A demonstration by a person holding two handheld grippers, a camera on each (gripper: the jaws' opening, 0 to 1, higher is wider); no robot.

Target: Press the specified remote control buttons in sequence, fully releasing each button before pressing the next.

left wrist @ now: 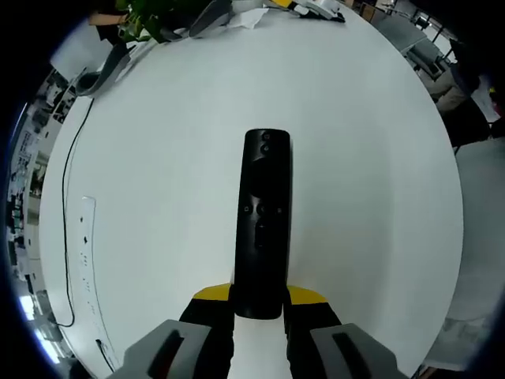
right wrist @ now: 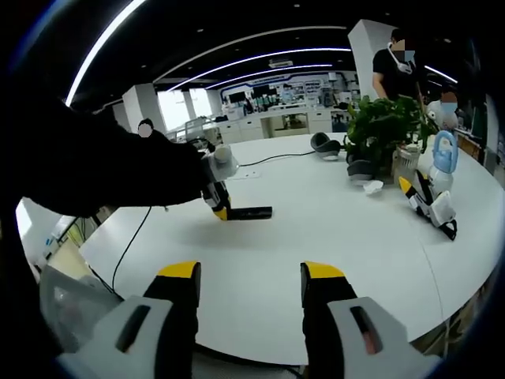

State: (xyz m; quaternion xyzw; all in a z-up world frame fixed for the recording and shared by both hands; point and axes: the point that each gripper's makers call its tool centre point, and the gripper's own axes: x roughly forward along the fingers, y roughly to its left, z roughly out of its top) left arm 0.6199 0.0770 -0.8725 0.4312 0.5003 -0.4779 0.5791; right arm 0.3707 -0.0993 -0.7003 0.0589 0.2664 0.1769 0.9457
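1. While the left gripper [left wrist: 259, 316] clamped its yellow-tipped jaws on the near end of the slim black plastic remote control [left wrist: 263, 221], the remote ran toward 12 o'clock over the round white table [left wrist: 158, 134].
2. Seen from the right gripper view, the right gripper [right wrist: 248, 276] hung with jaws apart, holding nothing, well short of the remote [right wrist: 246, 212] at 11 o'clock; judging by this, pressing had not begun, and the next move called for closing that gap.

The white surface [left wrist: 355, 158] spreads wide before me. On its left side lies a white power strip [left wrist: 85, 253], a black cable [left wrist: 67, 181] running beside it. At the far edge stands a green potted plant [right wrist: 383, 126], with a person [right wrist: 398, 67] standing behind it.
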